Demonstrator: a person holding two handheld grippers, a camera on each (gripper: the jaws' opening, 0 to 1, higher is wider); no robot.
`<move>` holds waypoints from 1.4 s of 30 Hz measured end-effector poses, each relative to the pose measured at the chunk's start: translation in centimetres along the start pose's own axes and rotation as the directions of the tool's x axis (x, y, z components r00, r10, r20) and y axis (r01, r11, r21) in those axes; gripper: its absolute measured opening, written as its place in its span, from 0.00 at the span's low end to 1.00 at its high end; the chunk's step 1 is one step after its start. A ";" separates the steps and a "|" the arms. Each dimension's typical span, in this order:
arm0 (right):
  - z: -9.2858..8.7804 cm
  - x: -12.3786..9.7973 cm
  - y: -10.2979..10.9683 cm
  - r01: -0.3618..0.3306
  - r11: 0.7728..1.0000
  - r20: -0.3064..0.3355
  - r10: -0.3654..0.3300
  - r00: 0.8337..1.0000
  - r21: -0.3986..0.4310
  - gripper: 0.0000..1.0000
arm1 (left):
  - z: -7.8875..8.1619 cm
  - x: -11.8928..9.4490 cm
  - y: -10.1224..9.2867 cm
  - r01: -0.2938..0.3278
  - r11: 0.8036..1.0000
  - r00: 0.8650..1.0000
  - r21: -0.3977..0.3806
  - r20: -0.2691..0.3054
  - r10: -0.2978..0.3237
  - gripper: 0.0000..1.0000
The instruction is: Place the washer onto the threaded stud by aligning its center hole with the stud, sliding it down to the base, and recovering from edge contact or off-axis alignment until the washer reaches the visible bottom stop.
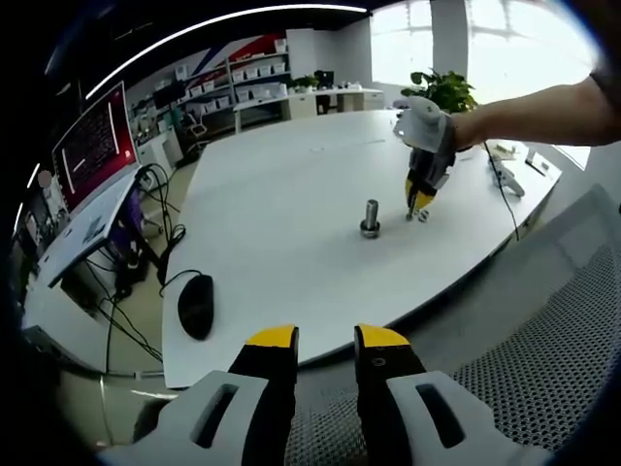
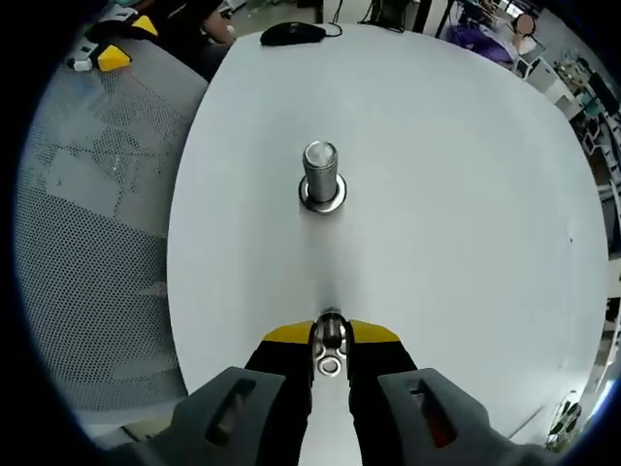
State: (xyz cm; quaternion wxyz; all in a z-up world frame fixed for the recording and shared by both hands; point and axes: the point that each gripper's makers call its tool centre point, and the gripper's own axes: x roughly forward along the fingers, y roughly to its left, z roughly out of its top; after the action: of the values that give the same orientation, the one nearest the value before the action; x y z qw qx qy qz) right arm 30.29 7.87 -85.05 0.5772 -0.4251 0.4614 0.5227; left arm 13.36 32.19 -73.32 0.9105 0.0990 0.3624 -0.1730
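Note:
A short metal threaded stud (image 2: 321,175) stands upright on its round base on the white table (image 2: 466,194), straight ahead of my right gripper (image 2: 330,340). That gripper is shut on a small metal washer (image 2: 330,355), held between the yellow-tipped jaws a short way before the stud and clear of it. In the left gripper view the stud (image 1: 371,218) sits mid-table, and the right gripper (image 1: 418,202), held by a gloved hand, points down just to its right. My left gripper (image 1: 325,340) hangs back off the table edge, open and holding nothing.
A black mouse (image 1: 196,304) lies near the table's left front corner, its cable running off the edge. A grey mesh chair (image 1: 543,340) stands beside the table. A small pale item (image 1: 424,216) lies by the right gripper's tips. Cables and a plant are at the far right.

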 end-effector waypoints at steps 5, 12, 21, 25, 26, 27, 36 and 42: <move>-0.1 0.6 0.3 0.007 1.000 -0.002 -0.007 1.000 0.007 0.13 | 0.0 0.0 0.0 0.001 1.000 1.000 0.000 -0.001 -0.001 0.21; -0.3 1.1 0.3 0.007 1.000 -0.003 -0.007 1.000 0.009 0.14 | 0.0 0.0 0.0 0.000 1.000 1.000 -0.002 -0.002 0.000 0.21; -0.5 0.9 0.1 0.019 0.999 0.026 -0.020 0.999 0.043 0.23 | 0.0 0.0 0.0 0.002 1.000 1.000 0.001 -0.001 -0.002 0.21; -1.0 0.3 0.2 0.037 0.998 0.038 -0.040 0.998 0.056 0.25 | 0.0 0.0 0.0 0.003 1.000 1.000 0.003 0.000 -0.003 0.21; -1.2 0.1 0.1 0.046 0.997 0.044 -0.049 0.998 0.062 0.25 | 0.0 0.0 0.0 0.003 1.000 1.000 0.003 0.000 -0.003 0.21; -1.4 0.0 0.1 0.051 0.996 0.049 -0.055 0.997 0.070 0.25 | 0.0 0.0 0.0 0.003 1.000 1.000 0.003 0.000 -0.003 0.21; -2.2 -0.1 1.6 0.055 0.990 0.121 -0.071 0.990 0.129 0.25 | 0.1 0.0 0.0 0.006 1.000 1.000 0.003 0.003 -0.006 0.21; -3.0 0.4 2.0 0.029 0.991 0.100 -0.042 0.994 0.129 0.25 | 0.1 0.0 0.0 0.006 1.000 1.000 0.001 0.004 -0.006 0.21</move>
State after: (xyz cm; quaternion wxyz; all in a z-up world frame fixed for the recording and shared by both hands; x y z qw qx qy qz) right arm 28.00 5.25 -86.10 0.6352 -0.3683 0.4561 0.5029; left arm 13.47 32.15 -73.27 0.9107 0.0979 0.3606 -0.1760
